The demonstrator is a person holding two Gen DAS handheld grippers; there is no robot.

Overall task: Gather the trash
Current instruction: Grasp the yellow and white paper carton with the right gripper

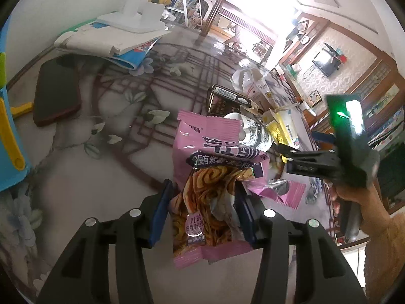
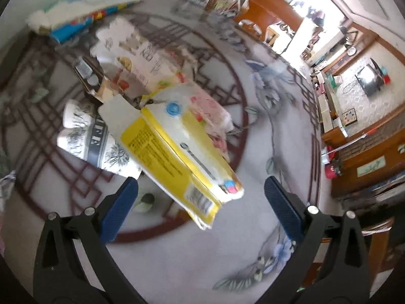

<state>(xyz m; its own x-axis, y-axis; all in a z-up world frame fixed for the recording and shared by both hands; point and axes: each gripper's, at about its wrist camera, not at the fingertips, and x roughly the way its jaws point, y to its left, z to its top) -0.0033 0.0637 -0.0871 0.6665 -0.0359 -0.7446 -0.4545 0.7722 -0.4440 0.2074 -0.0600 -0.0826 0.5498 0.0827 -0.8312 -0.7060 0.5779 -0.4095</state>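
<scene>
My left gripper (image 1: 202,202) is shut on a pink snack wrapper (image 1: 210,157) and holds it above the table. Behind the wrapper lies a trash pile: a dark carton (image 1: 225,101), a crushed paper cup (image 1: 253,131) and a yellow-and-white package (image 1: 283,129). My right gripper (image 2: 201,207) is open and empty, just in front of the yellow-and-white package (image 2: 177,157). The paper cup (image 2: 93,139), a white snack bag (image 2: 141,58) and the dark carton (image 2: 86,73) lie behind it. The right gripper also shows in the left wrist view (image 1: 286,152), over the pile.
A glass-topped table with a floral pattern (image 1: 114,157) carries everything. A dark phone (image 1: 57,93) and a stack of books and papers (image 1: 111,40) lie at the back left. A blue and yellow plastic object (image 1: 10,136) stands at the left edge. Wooden cabinets (image 2: 367,152) stand to the right.
</scene>
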